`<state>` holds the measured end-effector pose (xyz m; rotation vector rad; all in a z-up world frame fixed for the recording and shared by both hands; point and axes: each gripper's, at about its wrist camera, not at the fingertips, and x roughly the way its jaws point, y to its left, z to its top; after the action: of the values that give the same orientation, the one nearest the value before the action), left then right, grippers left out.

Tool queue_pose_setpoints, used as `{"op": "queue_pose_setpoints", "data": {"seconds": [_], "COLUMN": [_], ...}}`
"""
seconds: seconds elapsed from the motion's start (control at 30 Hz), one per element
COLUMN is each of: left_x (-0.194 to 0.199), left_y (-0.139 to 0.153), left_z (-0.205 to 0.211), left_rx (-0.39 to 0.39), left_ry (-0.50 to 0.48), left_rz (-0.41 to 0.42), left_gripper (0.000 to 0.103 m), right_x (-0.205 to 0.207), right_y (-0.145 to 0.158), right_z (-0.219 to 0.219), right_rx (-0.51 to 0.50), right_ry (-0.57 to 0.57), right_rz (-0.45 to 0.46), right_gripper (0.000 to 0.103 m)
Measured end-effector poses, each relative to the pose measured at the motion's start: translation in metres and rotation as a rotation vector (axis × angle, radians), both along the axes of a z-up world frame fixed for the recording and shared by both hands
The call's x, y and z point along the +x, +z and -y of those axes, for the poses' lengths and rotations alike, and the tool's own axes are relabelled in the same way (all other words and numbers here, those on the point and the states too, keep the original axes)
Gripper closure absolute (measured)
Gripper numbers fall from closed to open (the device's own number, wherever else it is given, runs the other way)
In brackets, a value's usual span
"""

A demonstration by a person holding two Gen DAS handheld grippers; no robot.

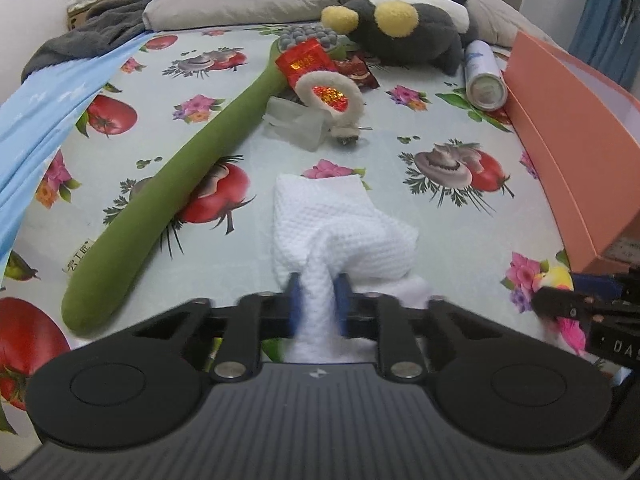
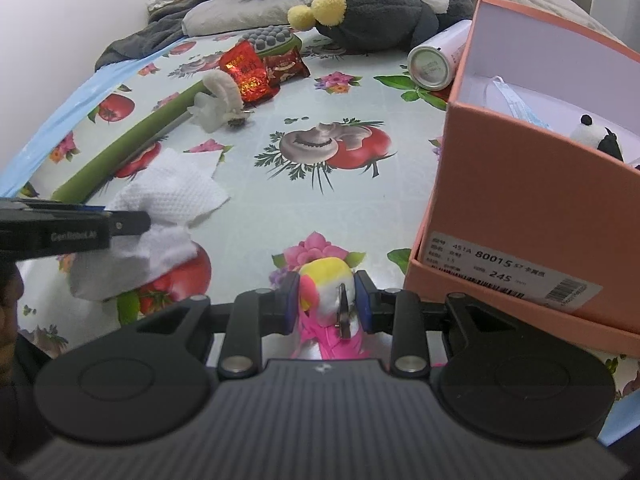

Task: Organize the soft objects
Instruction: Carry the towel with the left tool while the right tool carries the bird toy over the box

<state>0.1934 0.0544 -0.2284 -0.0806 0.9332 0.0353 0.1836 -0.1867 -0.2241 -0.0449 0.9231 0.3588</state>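
Note:
My left gripper (image 1: 318,300) is shut on a white waffle-weave cloth (image 1: 340,228), which bunches between the blue pads and spreads onto the table ahead; the cloth also shows in the right wrist view (image 2: 176,196). My right gripper (image 2: 327,304) is shut on a small plush toy (image 2: 328,280) with yellow, white and pink parts, beside the open pink box (image 2: 520,208). The box holds a small panda plush (image 2: 596,138) and a blue face mask (image 2: 516,98). The right gripper's tip and toy show at the right of the left wrist view (image 1: 558,280).
A long green plush stalk (image 1: 180,184), red snack packets (image 1: 308,60), a white fuzzy ring (image 1: 332,96) and crumpled plastic (image 1: 296,124) lie mid-table. A grey and yellow plush (image 1: 400,28), a spray can (image 1: 484,76), pillows and dark clothes lie farther back.

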Motion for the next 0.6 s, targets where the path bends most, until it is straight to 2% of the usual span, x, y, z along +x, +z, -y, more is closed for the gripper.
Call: {"op": "queue_pose_setpoints", "data": {"seconds": [0.07,0.2,0.6], "left_x": [-0.002,-0.011,-0.06], "left_y": [0.003,0.017,0.081], "left_z": [0.0,0.005,0.015], "left_rx": [-0.01,-0.02,-0.095], "left_ry": [0.01,0.005,0.036], "left_rz": [0.007,0.04,0.153], "left_gripper": [0.095,0.095,0.095], "right_x": [-0.001,-0.006,-0.033], "right_y": [0.002,0.011,0.066], "right_z": [0.0,0.002,0.0], "right_rx": [0.001,0.011,0.055], "right_ry": [-0.003,-0.009,-0.014], "right_rz": [0.003,0.017,0.124], "right_gripper": [0.071,0.071,0.07]}}
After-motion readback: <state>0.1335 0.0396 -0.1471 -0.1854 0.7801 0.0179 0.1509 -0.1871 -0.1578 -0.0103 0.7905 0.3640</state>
